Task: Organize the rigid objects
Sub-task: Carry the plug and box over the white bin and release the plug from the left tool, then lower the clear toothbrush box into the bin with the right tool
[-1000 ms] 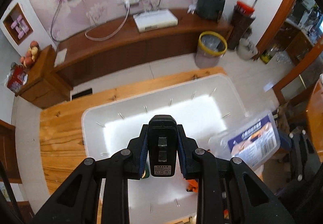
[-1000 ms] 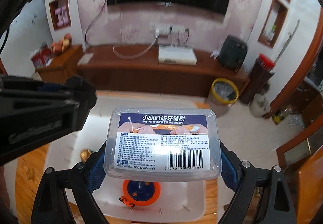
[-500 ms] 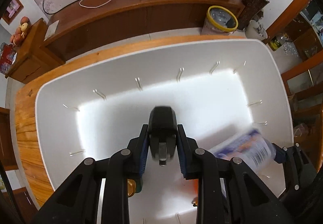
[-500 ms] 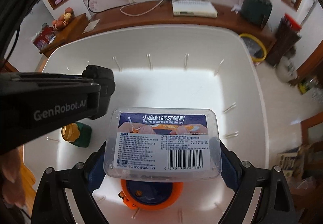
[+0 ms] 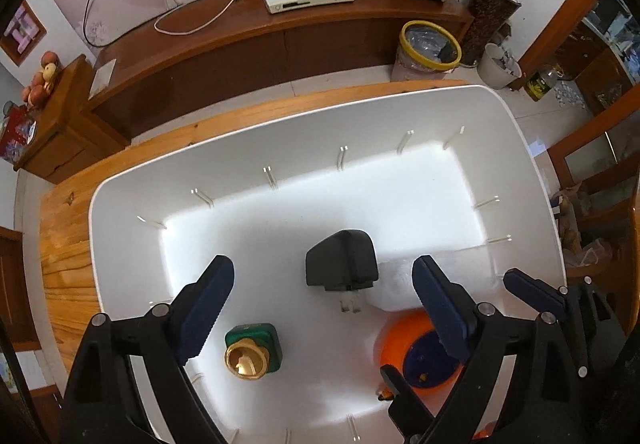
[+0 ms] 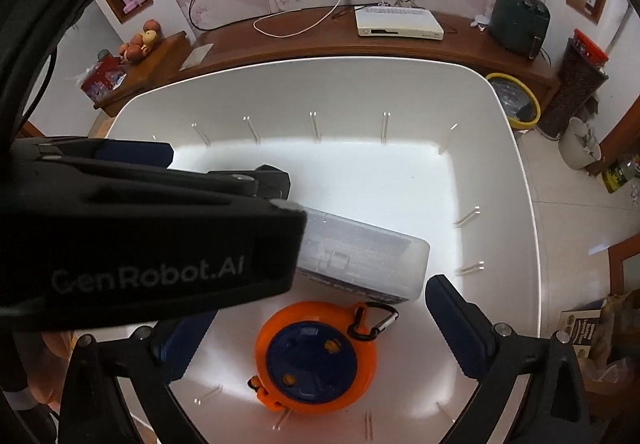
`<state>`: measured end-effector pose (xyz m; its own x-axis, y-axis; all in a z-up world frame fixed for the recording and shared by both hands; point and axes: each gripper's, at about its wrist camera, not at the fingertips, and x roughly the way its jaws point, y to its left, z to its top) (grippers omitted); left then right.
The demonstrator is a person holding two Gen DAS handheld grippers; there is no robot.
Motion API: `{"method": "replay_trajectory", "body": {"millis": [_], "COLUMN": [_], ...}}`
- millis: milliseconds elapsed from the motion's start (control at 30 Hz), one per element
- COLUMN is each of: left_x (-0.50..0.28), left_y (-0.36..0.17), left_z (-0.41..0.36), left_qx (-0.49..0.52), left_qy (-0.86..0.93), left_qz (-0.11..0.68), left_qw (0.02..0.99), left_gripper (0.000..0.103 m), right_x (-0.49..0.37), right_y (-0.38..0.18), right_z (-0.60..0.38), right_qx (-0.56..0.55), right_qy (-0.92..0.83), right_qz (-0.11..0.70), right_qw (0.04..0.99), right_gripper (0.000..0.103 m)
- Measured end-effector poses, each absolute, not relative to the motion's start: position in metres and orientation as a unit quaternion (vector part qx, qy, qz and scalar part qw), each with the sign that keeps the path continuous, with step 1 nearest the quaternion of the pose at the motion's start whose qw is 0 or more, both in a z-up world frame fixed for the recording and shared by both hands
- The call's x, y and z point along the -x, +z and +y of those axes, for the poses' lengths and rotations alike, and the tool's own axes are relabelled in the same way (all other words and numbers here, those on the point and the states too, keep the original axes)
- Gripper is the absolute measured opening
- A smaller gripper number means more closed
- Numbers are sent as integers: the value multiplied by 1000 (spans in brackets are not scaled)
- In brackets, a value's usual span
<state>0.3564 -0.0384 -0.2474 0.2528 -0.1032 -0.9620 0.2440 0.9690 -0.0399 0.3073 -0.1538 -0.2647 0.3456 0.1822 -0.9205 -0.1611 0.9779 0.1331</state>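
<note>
Both grippers hang over the white plastic bin on the wooden table. The left gripper, jaws just opened, has released the black plug adapter lying mid-frame. The right gripper has just widened too, its clear lidded box lying free above the orange round reel.

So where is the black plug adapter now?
In the left wrist view the black plug adapter lies inside the white bin, near its middle, beside the clear plastic box.
</note>
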Motion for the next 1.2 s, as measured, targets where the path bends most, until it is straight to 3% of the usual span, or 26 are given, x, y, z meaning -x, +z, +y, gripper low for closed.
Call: {"method": "replay_trajectory", "body": {"millis": [1200], "left_x": [-253], "left_y": [-141], "left_z": [28], "left_qx": [-49], "left_qy": [-161], "left_qz": [531], "left_qw": [830], "left_gripper": [93], "right_x": [-208], "right_y": [-184], "right_z": [-143], "right_qx": [-55], "right_qy": [63], "right_qz": [548], "right_qw": [832], "right_gripper": [103]}}
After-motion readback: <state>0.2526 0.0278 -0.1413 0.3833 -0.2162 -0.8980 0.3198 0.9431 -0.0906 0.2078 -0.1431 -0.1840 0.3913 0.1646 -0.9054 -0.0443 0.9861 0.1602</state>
